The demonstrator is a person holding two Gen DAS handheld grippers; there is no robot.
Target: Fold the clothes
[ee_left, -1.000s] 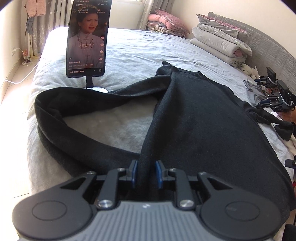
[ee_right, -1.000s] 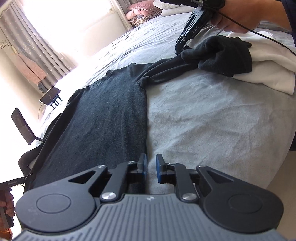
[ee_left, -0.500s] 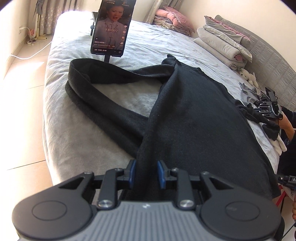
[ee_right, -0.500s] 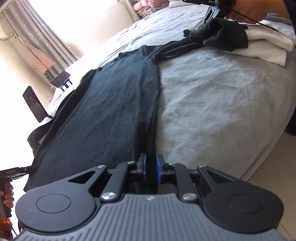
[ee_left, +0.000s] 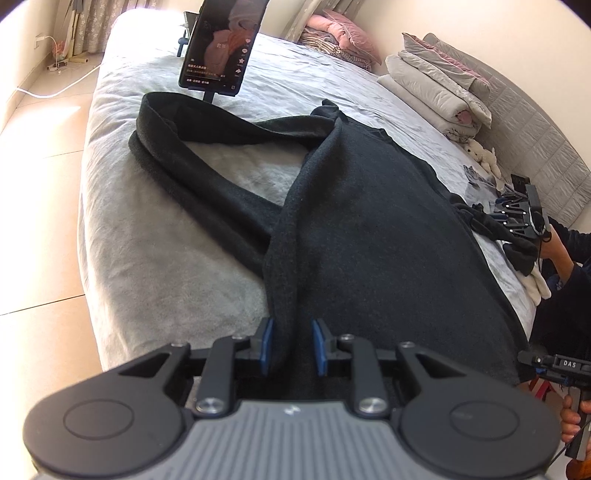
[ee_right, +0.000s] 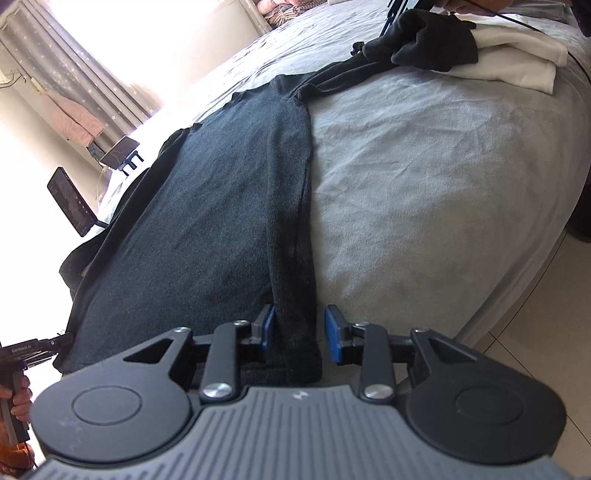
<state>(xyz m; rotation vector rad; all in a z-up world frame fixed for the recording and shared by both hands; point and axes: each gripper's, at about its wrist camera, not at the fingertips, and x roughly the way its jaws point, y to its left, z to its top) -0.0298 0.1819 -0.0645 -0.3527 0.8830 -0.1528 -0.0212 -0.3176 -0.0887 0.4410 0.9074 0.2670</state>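
Observation:
A dark knit sweater [ee_left: 369, 229] lies lengthwise on the grey bed [ee_left: 155, 258], one sleeve looping out to the left toward a phone stand. My left gripper [ee_left: 292, 345] is at its near hem, jaws closing, a bunched fold filling the gap between the pads. In the right wrist view the sweater [ee_right: 229, 206] runs away from my right gripper [ee_right: 300, 334], whose jaws are closing. The hem's right corner is between them, and a sliver of bed shows beside the right pad.
A phone on a stand [ee_left: 221, 48] stands beyond the sleeve loop. Folded quilts [ee_left: 436, 92] and pink pillows [ee_left: 332, 33] sit at the headboard. Another person's hand with grippers [ee_left: 524, 218] works at a black garment [ee_right: 424, 44] on white folded cloth [ee_right: 517, 62]. Tiled floor [ee_left: 37, 221] borders the bed.
Both grippers have drawn back toward the bed's near edge with the hem, so the phone looks farther off. The right pads stand wider apart than half a second ago.

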